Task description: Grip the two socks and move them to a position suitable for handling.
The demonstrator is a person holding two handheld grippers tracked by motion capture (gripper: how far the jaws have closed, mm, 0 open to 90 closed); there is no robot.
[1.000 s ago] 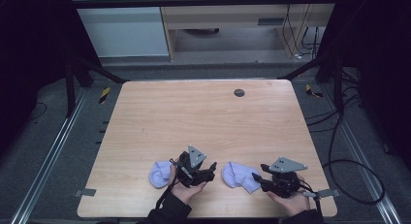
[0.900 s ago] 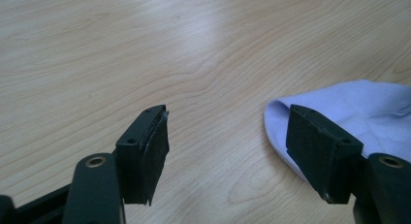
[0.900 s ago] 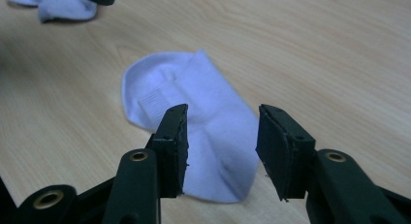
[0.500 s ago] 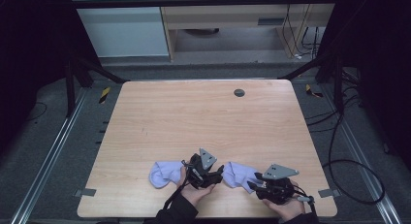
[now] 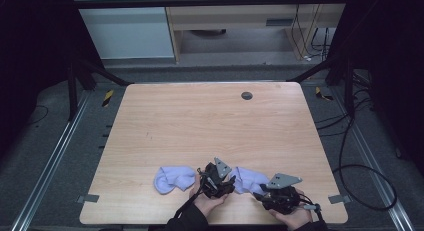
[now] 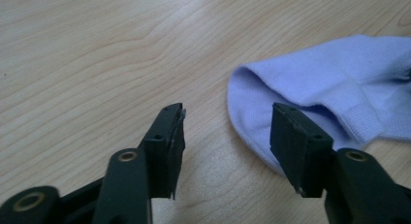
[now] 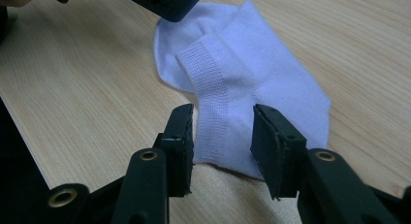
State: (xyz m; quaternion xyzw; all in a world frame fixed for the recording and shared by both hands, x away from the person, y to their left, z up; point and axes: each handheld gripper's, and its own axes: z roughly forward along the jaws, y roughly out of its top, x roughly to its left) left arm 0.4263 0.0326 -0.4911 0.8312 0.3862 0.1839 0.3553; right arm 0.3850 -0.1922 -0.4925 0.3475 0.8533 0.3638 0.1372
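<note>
Both my hands come in low from the bottom edge of the high view, knuckles close together, each wrapped around its tool. My left gripper (image 5: pixel 220 179) sits angled toward the right one, and its jaws have just been closing, though there's a clear gap between the pads with nothing pinched in it. My right gripper (image 5: pixel 278 196) points back up and left toward it, jaws also just been closing, about half apart, pads not pressing on anything yet.
</note>
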